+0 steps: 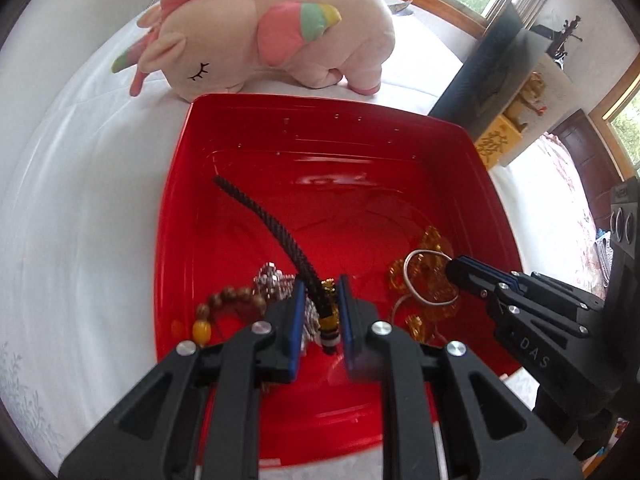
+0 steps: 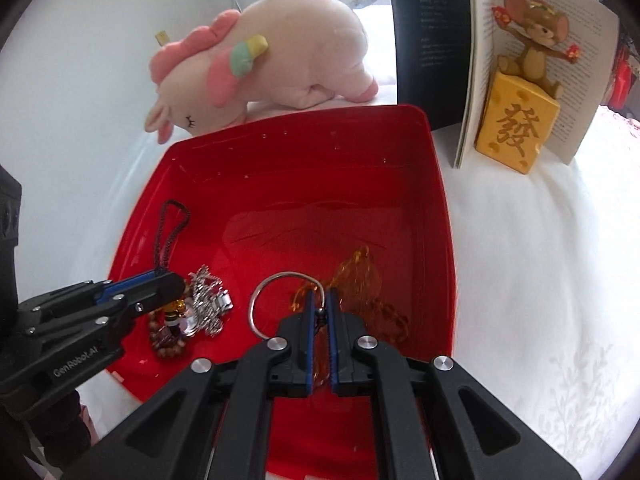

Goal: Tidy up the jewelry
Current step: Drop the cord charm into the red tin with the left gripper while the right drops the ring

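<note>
A red tray (image 1: 188, 184) (image 2: 440, 208) holds jewelry. My left gripper (image 1: 320, 304) (image 2: 176, 280) is inside it, jaws slightly apart around a black braided cord (image 1: 276, 224) (image 2: 168, 224) with yellow beads at its end. A silver chain piece (image 1: 272, 280) (image 2: 208, 296) and a brown bead bracelet (image 1: 228, 300) (image 2: 164, 340) lie beside it. My right gripper (image 2: 320, 308) (image 1: 452, 268) is shut on a silver bangle (image 2: 256, 304) (image 1: 416, 280), over an amber chain (image 1: 432, 240) (image 2: 360, 276).
A pink plush unicorn (image 1: 264, 28) (image 2: 264, 60) lies behind the tray. An open book (image 2: 480, 60) and a mouse figurine on a yellow block (image 2: 520, 120) stand at the back right. White cloth (image 2: 540, 260) covers the table.
</note>
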Action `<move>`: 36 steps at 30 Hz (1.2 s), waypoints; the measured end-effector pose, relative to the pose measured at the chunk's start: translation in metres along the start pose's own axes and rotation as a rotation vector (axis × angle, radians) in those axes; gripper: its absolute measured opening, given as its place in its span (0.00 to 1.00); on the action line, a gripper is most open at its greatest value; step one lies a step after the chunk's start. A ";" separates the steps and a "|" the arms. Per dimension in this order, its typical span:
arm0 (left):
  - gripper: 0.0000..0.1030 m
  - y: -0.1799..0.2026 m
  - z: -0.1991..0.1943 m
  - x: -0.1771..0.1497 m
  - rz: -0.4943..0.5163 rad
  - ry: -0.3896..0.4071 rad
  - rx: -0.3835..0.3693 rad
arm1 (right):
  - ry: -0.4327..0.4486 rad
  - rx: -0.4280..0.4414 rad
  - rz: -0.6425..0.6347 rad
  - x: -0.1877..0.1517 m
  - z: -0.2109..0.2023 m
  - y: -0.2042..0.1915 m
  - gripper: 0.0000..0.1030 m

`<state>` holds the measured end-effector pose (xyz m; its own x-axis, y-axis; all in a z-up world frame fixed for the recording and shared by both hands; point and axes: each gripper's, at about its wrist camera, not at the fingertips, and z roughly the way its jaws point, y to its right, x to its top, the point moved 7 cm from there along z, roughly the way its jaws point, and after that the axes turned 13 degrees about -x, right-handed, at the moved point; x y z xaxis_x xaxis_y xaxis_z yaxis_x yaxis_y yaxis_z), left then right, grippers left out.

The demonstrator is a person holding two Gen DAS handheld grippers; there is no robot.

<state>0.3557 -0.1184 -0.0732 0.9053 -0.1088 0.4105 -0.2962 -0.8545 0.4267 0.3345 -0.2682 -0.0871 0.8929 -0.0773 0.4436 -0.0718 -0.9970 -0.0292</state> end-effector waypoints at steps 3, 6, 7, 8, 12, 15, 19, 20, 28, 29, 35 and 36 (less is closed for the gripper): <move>0.14 -0.003 0.010 0.008 0.004 -0.008 -0.001 | -0.009 -0.010 -0.005 0.003 0.010 -0.001 0.05; 0.14 -0.006 0.020 0.012 0.001 -0.019 0.006 | -0.006 -0.026 -0.014 0.004 0.014 -0.004 0.05; 0.14 -0.007 0.022 0.013 -0.001 -0.021 0.007 | -0.005 -0.027 -0.017 0.004 0.015 -0.005 0.05; 0.15 -0.008 0.024 0.013 -0.004 -0.025 0.007 | -0.006 -0.027 -0.021 0.004 0.016 -0.006 0.05; 0.27 -0.010 0.025 0.014 -0.002 -0.020 0.021 | -0.001 -0.021 -0.027 0.002 0.015 -0.008 0.09; 0.39 -0.006 0.017 0.015 0.024 0.006 0.026 | 0.014 -0.001 -0.020 0.002 0.010 -0.008 0.09; 0.40 -0.002 0.006 0.015 0.042 0.026 0.020 | 0.027 0.008 -0.010 -0.002 0.001 -0.006 0.09; 0.41 -0.001 0.003 0.014 0.045 0.029 0.024 | 0.028 0.009 -0.006 -0.003 0.000 -0.006 0.09; 0.42 0.003 -0.026 0.000 0.049 0.054 0.042 | 0.041 0.017 0.008 -0.012 -0.020 -0.003 0.09; 0.42 0.005 -0.029 -0.003 0.049 0.053 0.039 | 0.039 0.017 0.012 -0.014 -0.022 -0.002 0.09; 0.50 0.009 -0.052 -0.031 0.071 0.056 0.054 | 0.027 -0.005 0.022 -0.036 -0.036 0.002 0.09; 0.51 0.009 -0.056 -0.038 0.074 0.056 0.062 | 0.023 -0.007 0.024 -0.040 -0.037 0.003 0.09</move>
<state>0.3016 -0.0931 -0.0397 0.8628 -0.1459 0.4841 -0.3406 -0.8753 0.3433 0.2824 -0.2677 -0.0716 0.8804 -0.1007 0.4634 -0.0958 -0.9948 -0.0341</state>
